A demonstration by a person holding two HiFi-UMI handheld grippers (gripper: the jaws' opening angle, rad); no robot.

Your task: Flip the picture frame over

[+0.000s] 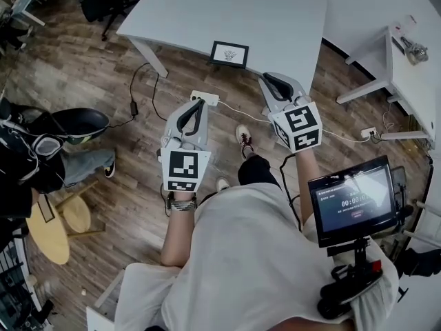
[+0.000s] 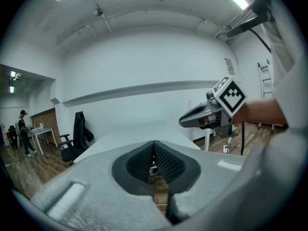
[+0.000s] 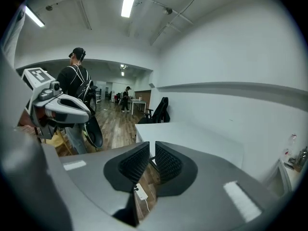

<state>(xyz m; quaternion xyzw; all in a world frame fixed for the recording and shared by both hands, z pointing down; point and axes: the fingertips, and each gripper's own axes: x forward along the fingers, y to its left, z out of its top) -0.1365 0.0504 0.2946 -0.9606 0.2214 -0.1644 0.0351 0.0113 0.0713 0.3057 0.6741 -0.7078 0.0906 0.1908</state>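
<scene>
- Open office room with a wood floor (image 1: 83,67); a white table (image 1: 275,19) stands ahead of the operator; a power strip (image 1: 204,98) lies on the floor below its near edge.
- The frame (image 1: 229,54) lies on the table close to the near edge, dark border round a pale picture, face up; nothing touches it.
- Left gripper (image 1: 196,107): pads pressed together, nothing pinched; it hangs over the floor short of the table.
- Right gripper (image 1: 274,83): pads a narrow slit apart, nothing between them; it hangs at the table's near edge, right of the frame and apart from it.
- Step in hand, as judged: the approach; the flip has not begun.
- To do it well: spread the jaws wider than the frame's border before contact; take one side edge and lift it off the table; let the opposite edge act as the hinge; steady it with the other gripper so that the frame does not slide off the near edge; lower it face down, do not drop it.
- Head view only: the frame's place and face, both grippers against the table edge, and a screen (image 1: 353,200) on the operator's rig.
- Left gripper view only: the met pads (image 2: 163,160), the right gripper (image 2: 197,115) from the side, and a chair (image 2: 77,134) at the table's far end.
- Right gripper view only: the slit between its pads (image 3: 135,163), and a person (image 3: 77,81) standing behind the left gripper (image 3: 62,107); the frame cannot be made out with certainty in either gripper view.
</scene>
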